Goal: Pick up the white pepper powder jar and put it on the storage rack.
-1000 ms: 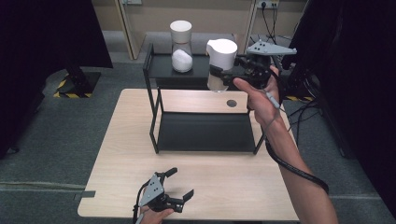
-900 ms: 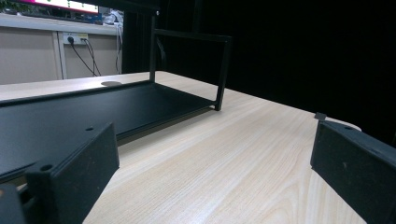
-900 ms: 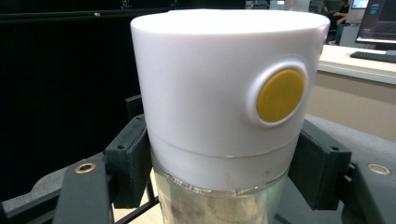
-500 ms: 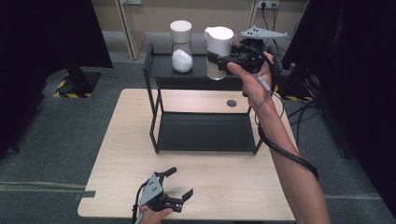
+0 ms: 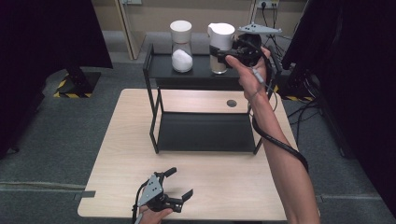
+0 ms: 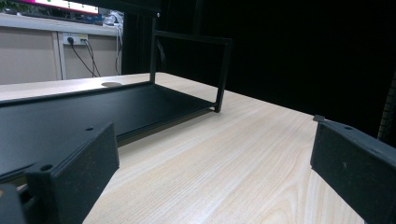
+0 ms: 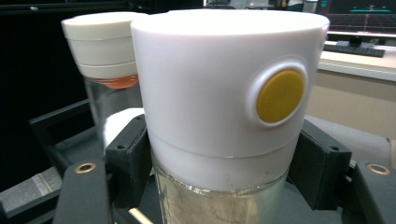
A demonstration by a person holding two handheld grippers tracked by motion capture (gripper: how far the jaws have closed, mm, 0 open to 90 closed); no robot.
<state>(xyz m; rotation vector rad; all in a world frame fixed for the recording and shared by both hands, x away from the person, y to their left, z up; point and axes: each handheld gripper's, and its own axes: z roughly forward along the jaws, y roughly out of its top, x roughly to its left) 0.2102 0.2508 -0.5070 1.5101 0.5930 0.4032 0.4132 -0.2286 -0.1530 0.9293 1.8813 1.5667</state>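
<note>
My right hand-held gripper (image 5: 219, 52) clamps upright white-lidded jar (image 7: 224, 116) betw its jaws, shelf (image 5: 161, 74) just below; left hand-held gripper (image 5: 173, 184) open, empty.

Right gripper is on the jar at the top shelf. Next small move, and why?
Probably open the right gripper and back off. The yellow-button jar looks upright on the rack's top shelf beside the other jar, jaws on both its sides. The left gripper sits open.

On the black metal two-tier rack (image 5: 159, 70), the white-lidded glass jar (image 5: 181, 46) stands left of the white-lidded glass dispenser (image 5: 220, 39).
</note>
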